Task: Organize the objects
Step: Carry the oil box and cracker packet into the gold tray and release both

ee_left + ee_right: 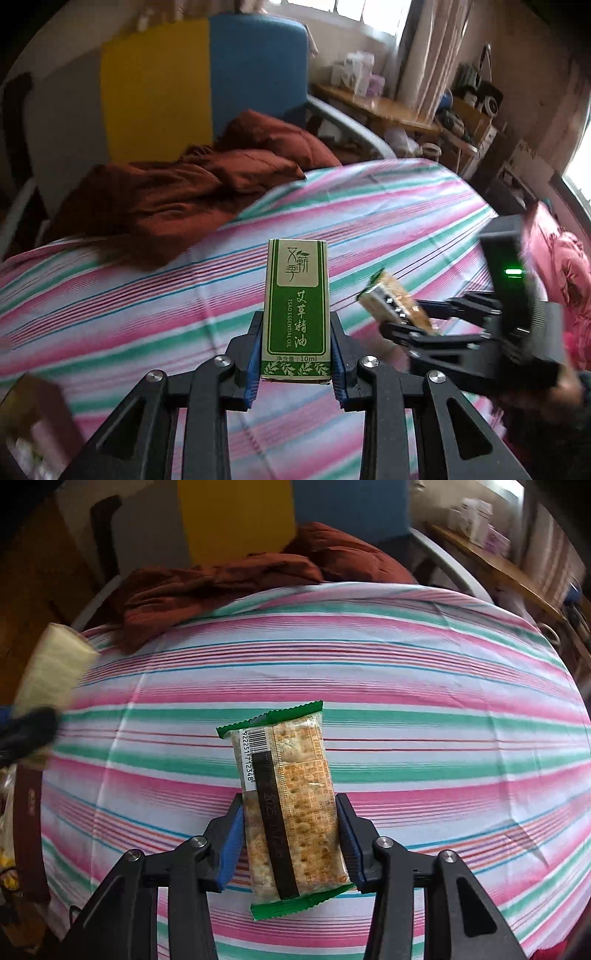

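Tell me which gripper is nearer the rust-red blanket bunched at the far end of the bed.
Left, as far as I can tell. The left gripper, shut on the green box, is closer to the blanket; the right gripper, holding the cracker packet, sits farther back.

Left gripper (pixel 295 354): matte black linkage arms, triangular cut-outs, four silver round screw heads across 6 o'clock zone, blue ribbed pads on inner finger faces. Right gripper (pixel 291 838): same black frame, silver screws, blue pads. From left wrist view, at 3 o'clock: right unit's black boxy housing, small green light lit.
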`<action>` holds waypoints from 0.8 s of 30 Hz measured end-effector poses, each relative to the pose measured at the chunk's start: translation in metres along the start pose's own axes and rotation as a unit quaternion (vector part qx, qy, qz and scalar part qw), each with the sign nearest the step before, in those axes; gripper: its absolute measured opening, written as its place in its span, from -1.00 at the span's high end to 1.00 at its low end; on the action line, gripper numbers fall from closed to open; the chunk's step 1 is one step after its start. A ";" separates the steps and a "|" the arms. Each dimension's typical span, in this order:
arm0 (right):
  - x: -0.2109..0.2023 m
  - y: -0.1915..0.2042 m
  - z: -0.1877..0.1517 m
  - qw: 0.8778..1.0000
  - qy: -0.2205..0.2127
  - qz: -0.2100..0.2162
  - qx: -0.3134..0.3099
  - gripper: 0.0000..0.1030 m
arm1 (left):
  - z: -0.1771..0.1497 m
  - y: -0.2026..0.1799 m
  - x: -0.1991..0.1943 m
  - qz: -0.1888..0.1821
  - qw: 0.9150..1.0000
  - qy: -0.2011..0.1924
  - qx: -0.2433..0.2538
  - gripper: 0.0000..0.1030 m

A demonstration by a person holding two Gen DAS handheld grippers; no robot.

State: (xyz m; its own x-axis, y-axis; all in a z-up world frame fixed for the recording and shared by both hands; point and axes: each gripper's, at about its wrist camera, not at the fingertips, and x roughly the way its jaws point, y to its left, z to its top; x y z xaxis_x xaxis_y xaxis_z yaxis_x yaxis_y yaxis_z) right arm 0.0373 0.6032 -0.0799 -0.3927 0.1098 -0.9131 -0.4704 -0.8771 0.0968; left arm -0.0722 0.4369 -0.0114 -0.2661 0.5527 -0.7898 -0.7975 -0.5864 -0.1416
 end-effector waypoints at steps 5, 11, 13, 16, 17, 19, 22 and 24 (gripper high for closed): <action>-0.015 0.023 -0.015 0.999 0.008 0.009 -0.032 0.10 | -0.016 0.015 -0.067 0.009 0.999 -0.038 -0.022 0.39; -0.020 0.057 -0.013 0.999 0.000 0.025 -0.046 0.10 | -0.040 0.034 -0.130 0.028 0.996 -0.079 -0.031 0.39; -0.031 0.075 -0.016 0.998 -0.009 0.033 -0.056 0.10 | -0.050 0.043 -0.145 0.035 0.995 -0.088 -0.039 0.39; -0.046 0.105 -0.020 0.996 -0.022 0.054 -0.073 0.10 | -0.065 0.056 -0.163 0.051 0.993 -0.099 -0.049 0.39; -0.051 0.112 -0.022 0.995 -0.026 0.060 -0.076 0.10 | -0.071 0.062 -0.168 0.056 0.992 -0.101 -0.054 0.39; -0.061 0.132 -0.026 0.993 -0.036 0.078 -0.085 0.10 | -0.084 0.074 -0.178 0.073 0.990 -0.106 -0.064 0.39; -0.071 0.161 -0.034 0.989 -0.047 0.097 -0.098 0.10 | -0.103 0.094 -0.188 0.085 0.987 -0.108 -0.086 0.39; -0.076 0.182 -0.041 0.986 -0.051 0.113 -0.107 0.10 | -0.118 0.107 -0.195 0.092 0.985 -0.110 -0.099 0.39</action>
State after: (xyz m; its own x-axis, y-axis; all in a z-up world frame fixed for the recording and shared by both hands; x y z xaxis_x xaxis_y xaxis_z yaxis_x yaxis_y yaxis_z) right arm 0.0141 0.4160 -0.0088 -0.5518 -0.0627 -0.8316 -0.1886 -0.9620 0.1977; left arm -0.0418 0.1970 0.0571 -0.5247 0.5277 -0.6681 -0.6086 -0.7812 -0.1391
